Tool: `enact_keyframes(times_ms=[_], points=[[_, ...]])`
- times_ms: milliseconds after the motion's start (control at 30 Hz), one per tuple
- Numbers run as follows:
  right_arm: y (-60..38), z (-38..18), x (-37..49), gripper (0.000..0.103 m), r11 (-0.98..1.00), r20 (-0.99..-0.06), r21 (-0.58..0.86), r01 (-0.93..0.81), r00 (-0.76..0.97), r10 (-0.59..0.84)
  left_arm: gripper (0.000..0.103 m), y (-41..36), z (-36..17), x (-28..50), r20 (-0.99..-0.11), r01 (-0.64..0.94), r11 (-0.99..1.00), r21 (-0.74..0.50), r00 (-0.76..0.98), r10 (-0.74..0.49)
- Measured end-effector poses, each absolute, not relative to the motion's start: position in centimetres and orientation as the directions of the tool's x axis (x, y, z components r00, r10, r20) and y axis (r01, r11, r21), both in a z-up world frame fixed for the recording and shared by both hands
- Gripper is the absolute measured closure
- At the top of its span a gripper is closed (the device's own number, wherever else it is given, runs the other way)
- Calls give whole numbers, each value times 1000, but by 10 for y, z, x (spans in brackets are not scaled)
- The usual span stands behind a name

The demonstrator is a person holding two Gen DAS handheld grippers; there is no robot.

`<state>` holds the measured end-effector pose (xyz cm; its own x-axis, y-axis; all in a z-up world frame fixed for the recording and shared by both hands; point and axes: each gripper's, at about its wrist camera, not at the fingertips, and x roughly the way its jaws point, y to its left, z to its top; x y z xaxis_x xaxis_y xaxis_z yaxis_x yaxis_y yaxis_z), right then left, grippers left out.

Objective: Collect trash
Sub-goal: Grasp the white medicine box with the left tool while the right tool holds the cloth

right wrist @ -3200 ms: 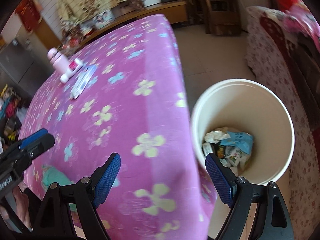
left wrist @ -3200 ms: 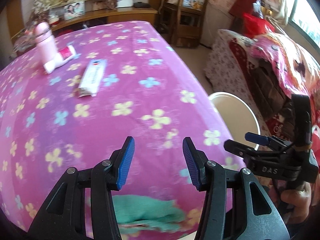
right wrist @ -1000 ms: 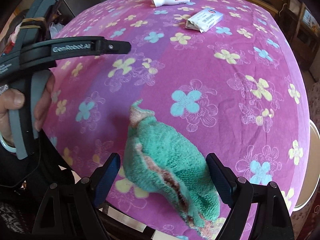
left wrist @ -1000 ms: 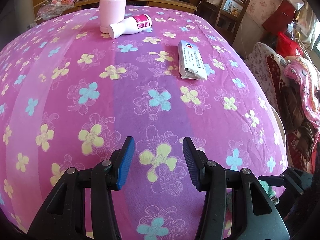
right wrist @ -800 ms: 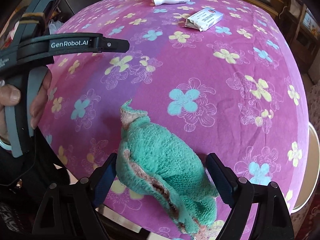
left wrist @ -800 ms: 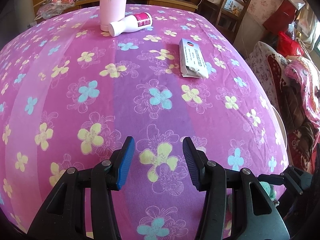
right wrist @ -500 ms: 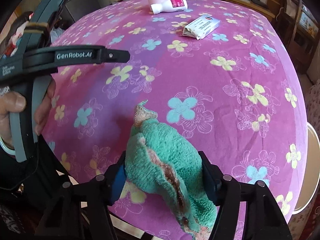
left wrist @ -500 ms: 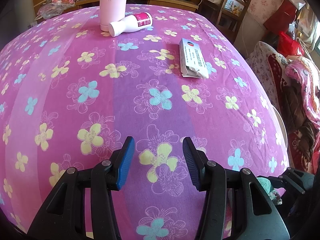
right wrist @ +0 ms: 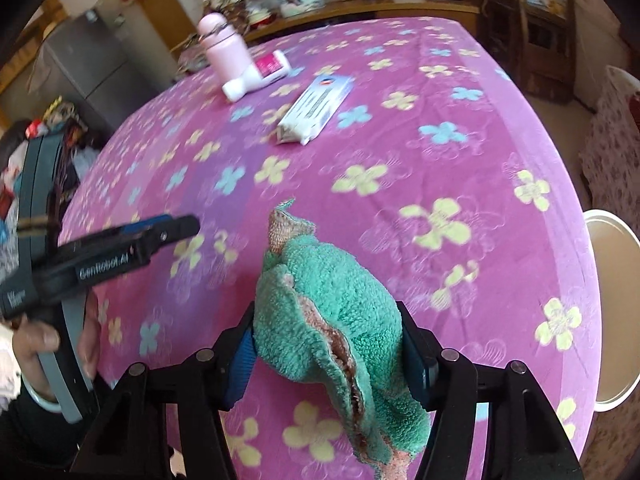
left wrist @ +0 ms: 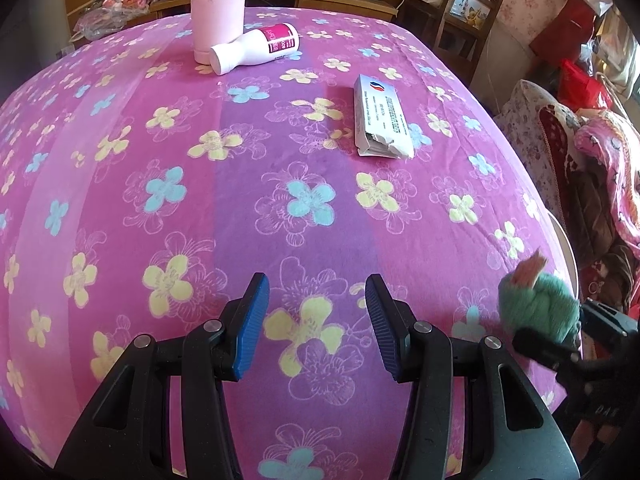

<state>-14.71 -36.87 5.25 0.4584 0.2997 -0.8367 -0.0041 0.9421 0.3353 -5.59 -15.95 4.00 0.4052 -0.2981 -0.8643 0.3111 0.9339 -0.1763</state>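
Right gripper [right wrist: 328,354]: jaws just closed, blue ribbed pads clamping a crumpled teal terry cloth [right wrist: 340,320], pink-edged, at the tabletop's [left wrist: 280,160] near edge. Left gripper [left wrist: 316,320]: apart, empty. Beyond, mid-tabletop: torn white carton [left wrist: 382,118].

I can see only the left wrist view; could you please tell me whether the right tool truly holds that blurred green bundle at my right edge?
Observer: Yes. The right tool has just been closing its jaws, and both pads press the green cloth between them.
Operator: Thank you. Does any of it hang loose?
Observer: A fold trails down below the pads.
Operator: Where is the bin?
Observer: The white bucket stands right of that tool, past the table edge; its contents are hidden.
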Motion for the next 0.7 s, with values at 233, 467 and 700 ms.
enact_keyframes(times_ms=[233,467,700], points=[[-386,50,-135,42,933,-824,357,30,480,300,55,-169,42,-46,-853,315,930,-191,416,-316],[-404,52,-127,42,927,-806,372,54,515,294,52,-178,42,-20,-832,319,913,-256,409,-376],[-417,55,-118,42,910,-779,410,57,541,317,37,-199,52,25,-802,302,909,-287,443,-400]])
